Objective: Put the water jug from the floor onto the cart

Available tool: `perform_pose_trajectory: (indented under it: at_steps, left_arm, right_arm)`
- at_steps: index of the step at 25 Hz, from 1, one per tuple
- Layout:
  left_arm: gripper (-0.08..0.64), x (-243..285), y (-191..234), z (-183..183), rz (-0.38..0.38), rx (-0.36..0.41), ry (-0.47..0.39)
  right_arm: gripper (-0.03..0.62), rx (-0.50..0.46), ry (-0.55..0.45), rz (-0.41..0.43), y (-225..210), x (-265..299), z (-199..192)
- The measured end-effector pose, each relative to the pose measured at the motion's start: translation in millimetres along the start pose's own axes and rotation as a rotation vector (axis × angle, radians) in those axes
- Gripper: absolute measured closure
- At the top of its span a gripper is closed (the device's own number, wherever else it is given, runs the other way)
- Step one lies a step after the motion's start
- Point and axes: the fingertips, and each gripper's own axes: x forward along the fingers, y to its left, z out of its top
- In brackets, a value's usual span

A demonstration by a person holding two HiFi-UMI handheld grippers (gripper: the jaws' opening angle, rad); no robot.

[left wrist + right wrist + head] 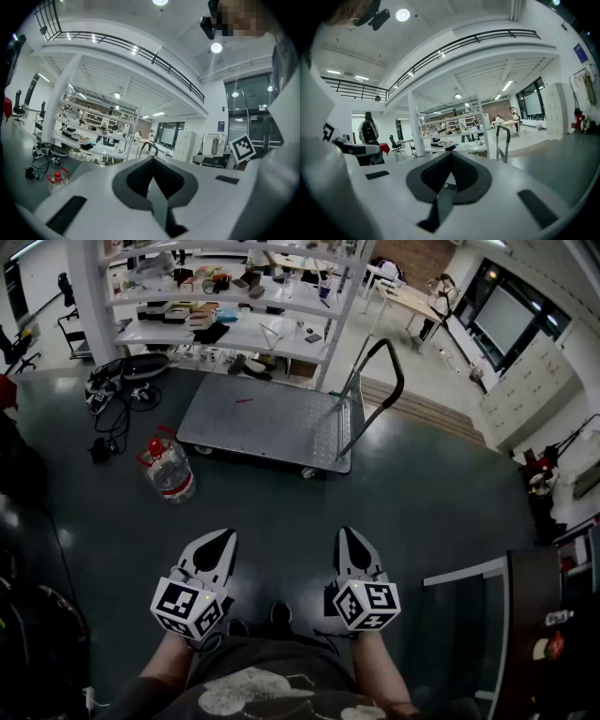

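Your left claw (223, 538) and right claw (348, 534) sit closed, empty. The clear red-capped plastic water jug (167, 468) stands on the floor (422, 493) beside the grey flatbed cart (267, 423).

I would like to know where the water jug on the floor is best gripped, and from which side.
Probably the red handle at the neck of the water jug, reached from above on the near side with the left hand-held gripper. The jug stands upright, and its round clear body looks too wide for the jaws.
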Motion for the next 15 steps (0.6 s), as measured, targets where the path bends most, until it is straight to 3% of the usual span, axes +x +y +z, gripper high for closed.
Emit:
perform_pose_trajectory:
  at_steps: [15]
  left_arm:
    - [0.551, 12, -17, -3, -0.038, 0.000, 0.018]
  right_arm:
    - [0.600, -0.002, 0.025, -0.020, -14, -10, -5]
